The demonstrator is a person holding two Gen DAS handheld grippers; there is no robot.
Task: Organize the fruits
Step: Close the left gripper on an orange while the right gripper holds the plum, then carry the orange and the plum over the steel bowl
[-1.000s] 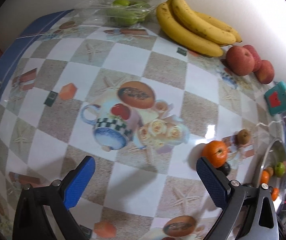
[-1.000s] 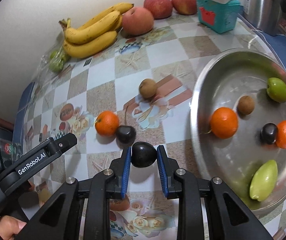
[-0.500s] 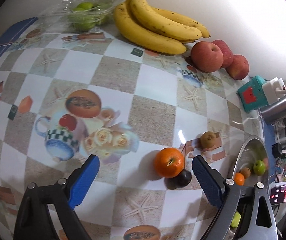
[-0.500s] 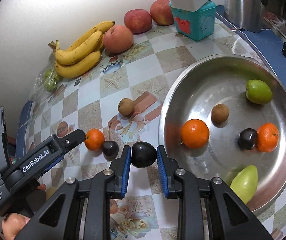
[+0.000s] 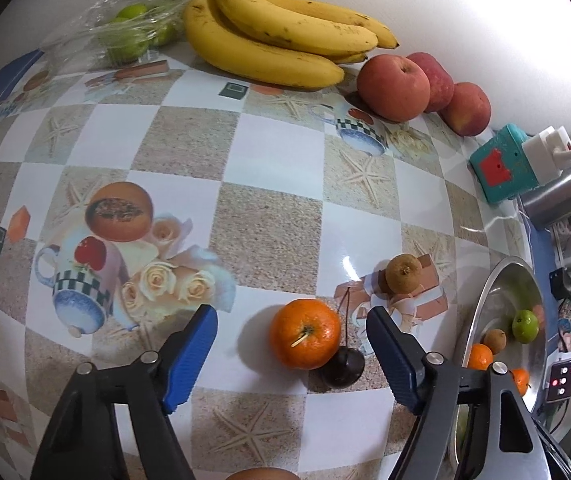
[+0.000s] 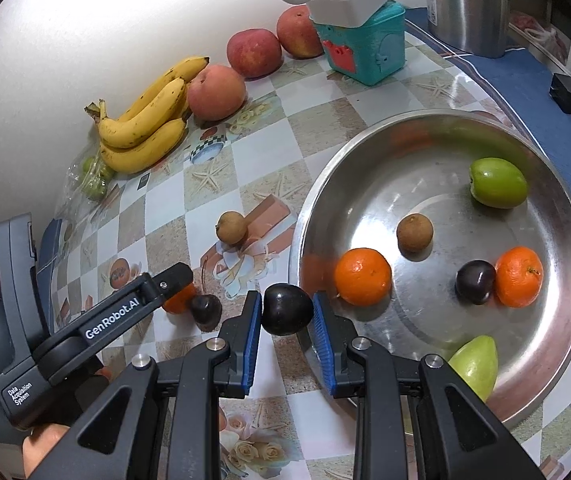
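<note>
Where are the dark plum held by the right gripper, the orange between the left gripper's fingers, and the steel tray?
dark plum (image 6: 286, 309), right wrist view, middle of its front.
orange (image 5: 304, 333), left wrist view, beside its stem.
steel tray (image 6: 437, 184), right wrist view, bare inner floor.

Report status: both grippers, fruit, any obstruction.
Right gripper shut on dark plum, near steel tray. Left gripper open, closing around orange. Dark cherry touches orange.

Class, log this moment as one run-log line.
left tongs: closing around orange | right tongs: shut on dark plum | tray: six fruits
</note>
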